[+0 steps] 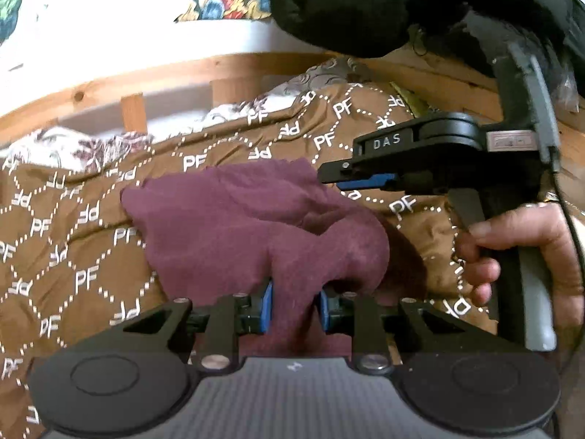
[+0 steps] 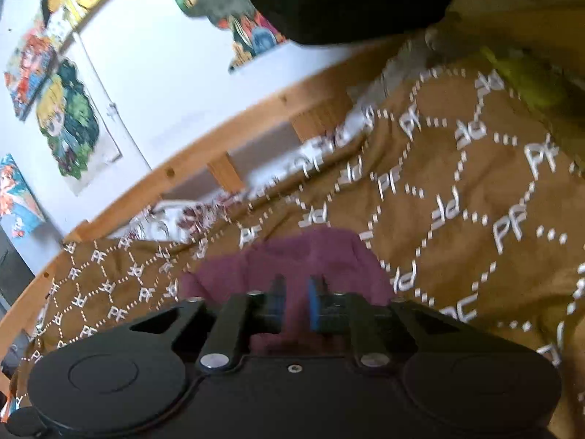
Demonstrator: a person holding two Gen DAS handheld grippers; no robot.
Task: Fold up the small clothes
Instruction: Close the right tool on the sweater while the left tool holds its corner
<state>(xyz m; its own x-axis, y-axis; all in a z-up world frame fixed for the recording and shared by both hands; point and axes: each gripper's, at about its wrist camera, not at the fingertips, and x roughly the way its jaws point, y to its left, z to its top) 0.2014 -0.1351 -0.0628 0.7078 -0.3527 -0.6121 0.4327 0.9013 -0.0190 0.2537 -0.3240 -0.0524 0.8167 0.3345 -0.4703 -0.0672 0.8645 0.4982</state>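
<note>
1. Your left gripper [image 1: 294, 305] is clamped on a bunched fold of the maroon garment [image 1: 234, 226]; its blue pads [image 1: 268, 307] press the cloth from both sides, and the fabric rises out of the grip in a rounded hump.
2. The rest of the garment spreads away from that grip, up and to the left in the left wrist view, lying crumpled on the brown bedspread [image 1: 73, 256] printed with white "PF" letters and dotted diamonds.
3. Your right gripper [image 1: 342, 179] shows side-on in the left wrist view, at the garment's far right edge. From that angle you cannot tell how its fingers stand.
4. The right wrist view settles it: the right gripper [image 2: 295, 305] has its fingers close together with maroon cloth [image 2: 292, 256] filling the narrow gap, so it is gripping the garment too. That picture is blurred, so the exact contact of the blue pad [image 2: 312, 305] is hard to read.
5. Your right hand [image 1: 512, 252] wraps the handle of the right gripper, fingers curled round it, at the right edge of the left wrist view.
6. A black padded sleeve [image 1: 365, 3] hangs across the top of both views.
7. Beyond the bedspread you see a white floral sheet [image 1: 73, 146], then a wooden bed rail [image 1: 109, 87] with short slats.
8. Behind the rail stands a white wall [image 2: 164, 73] carrying colourful cartoon posters [image 2: 69, 120].
</note>
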